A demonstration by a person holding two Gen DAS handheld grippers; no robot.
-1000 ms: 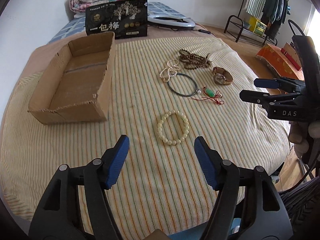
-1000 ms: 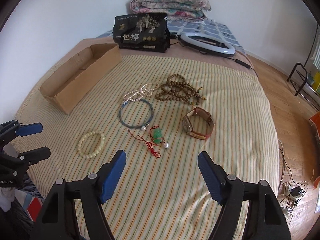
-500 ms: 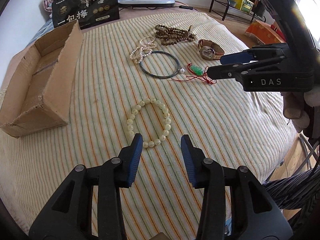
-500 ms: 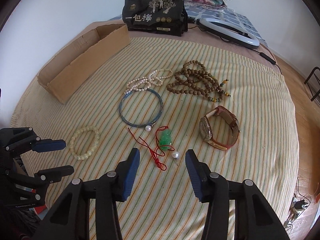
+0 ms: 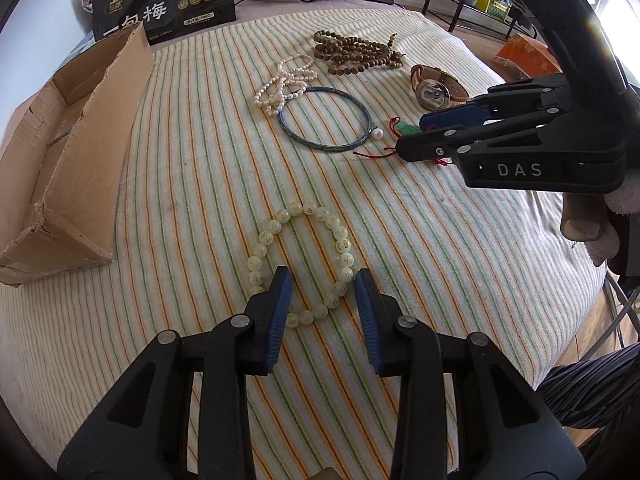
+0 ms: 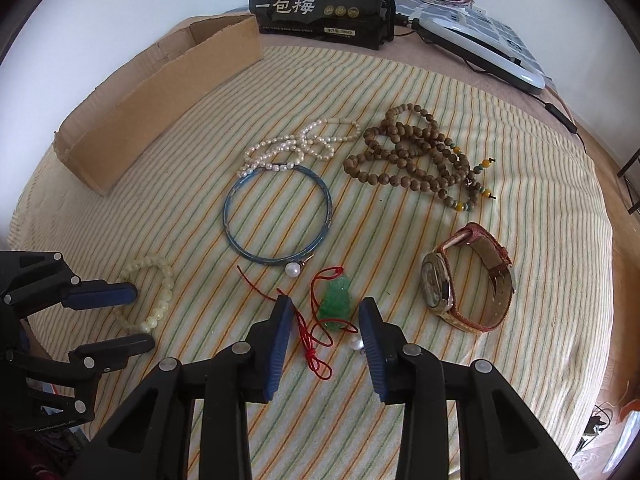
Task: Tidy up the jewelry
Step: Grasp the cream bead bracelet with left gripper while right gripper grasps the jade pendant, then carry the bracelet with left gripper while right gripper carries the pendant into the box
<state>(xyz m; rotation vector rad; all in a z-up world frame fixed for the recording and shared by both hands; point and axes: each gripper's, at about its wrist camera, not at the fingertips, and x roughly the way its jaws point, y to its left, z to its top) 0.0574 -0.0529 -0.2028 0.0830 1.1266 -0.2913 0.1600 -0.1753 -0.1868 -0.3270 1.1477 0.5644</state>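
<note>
On the striped bed cover, six pieces of jewelry lie loose, and none looks to be in the cardboard box (image 5: 76,152) at the far left yet, though its floor is mostly hidden behind its own wall. So I'd judge this as the first pickup, with both tools reaching at once.

The left gripper (image 5: 322,300) is low over the near edge of the pale bead bracelet (image 5: 304,264), jaws partly open with several beads lying between the blue pads; it has hold of nothing. The right gripper (image 6: 324,322) is set the same way around the green pendant (image 6: 336,300), its jaws partly open and empty, the red cord (image 6: 310,336) looping between them and a small pearl (image 6: 354,343) just beside the right pad.

Next, each would need to close down and catch its piece before lifting toward the box. The bracelet should pinch easily; the pendant is small and its cord may trail or snag.

Farther off lie the blue bangle (image 6: 276,216), the pearl strand (image 6: 296,148), the brown prayer beads (image 6: 408,156) and the watch (image 6: 468,280), all untouched. Whether either tool's pads already touch the cloth I cannot tell. From the left camera the pendant is mostly hidden behind the right tool.
</note>
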